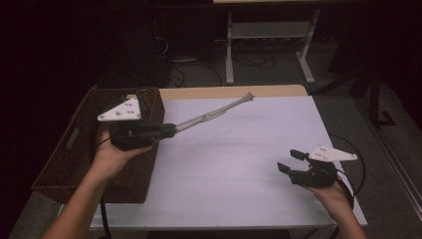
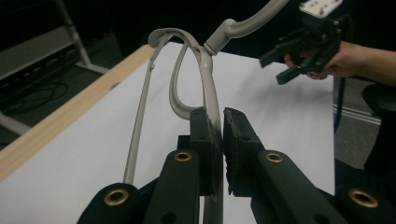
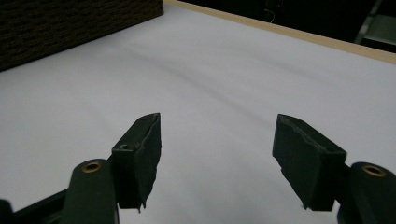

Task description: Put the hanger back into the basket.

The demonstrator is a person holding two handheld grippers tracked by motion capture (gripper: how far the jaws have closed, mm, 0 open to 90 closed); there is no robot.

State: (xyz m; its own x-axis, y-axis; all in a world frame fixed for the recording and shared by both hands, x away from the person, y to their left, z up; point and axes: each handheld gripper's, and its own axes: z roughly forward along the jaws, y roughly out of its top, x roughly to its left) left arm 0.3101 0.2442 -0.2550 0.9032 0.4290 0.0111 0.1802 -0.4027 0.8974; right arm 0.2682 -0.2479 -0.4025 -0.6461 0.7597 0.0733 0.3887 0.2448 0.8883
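Over the white table, I held a grey hanger in my left gripper.

Nearest me, my right gripper hovered low by the near right corner of the table, its jaws parted around nothing, with bare white surface spreading wide ahead of it towards the wooden far edge. To the left, my left gripper was raised above the inner wall of the brown wicker basket, which stood along the table's left edge. Its pads were clamped tight on one thin arm of the grey hanger; the rest slanted out beyond my fingertips, clear above the table, reaching towards the far edge.
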